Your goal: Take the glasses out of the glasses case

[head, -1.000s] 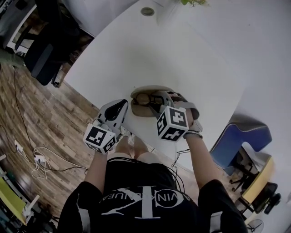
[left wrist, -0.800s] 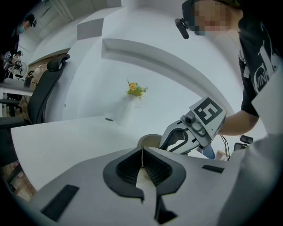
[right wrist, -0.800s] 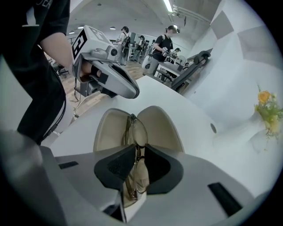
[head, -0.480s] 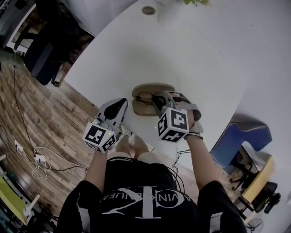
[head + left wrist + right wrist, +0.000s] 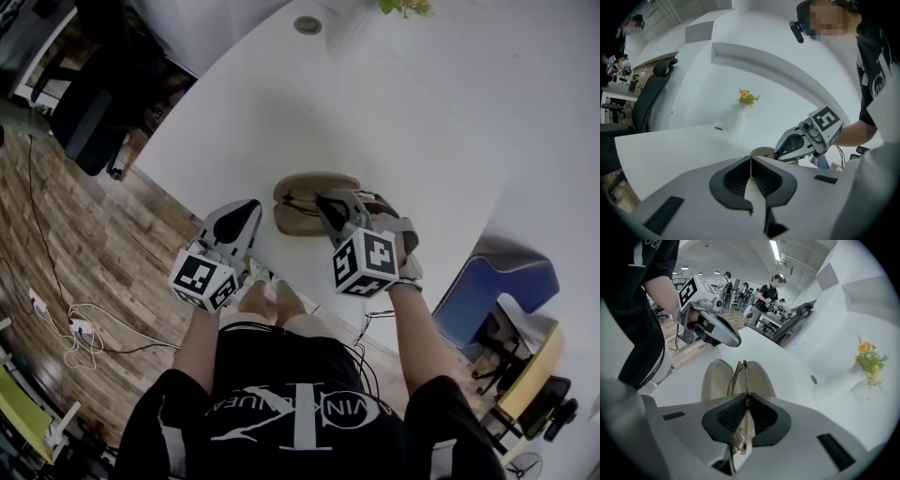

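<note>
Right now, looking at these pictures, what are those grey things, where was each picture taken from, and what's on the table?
A person holds a two-jaw clamp in each hand: the left hand-held gripper and the right hand-held gripper. One picture comes from a camera on their head, looking down; the other two from cameras riding on the grippers. On the white table lies an open tan case with glasses inside. The right one's jaws have just been closing and now pinch the glasses' frame. The left one, near the case, is shut and empty.
</note>
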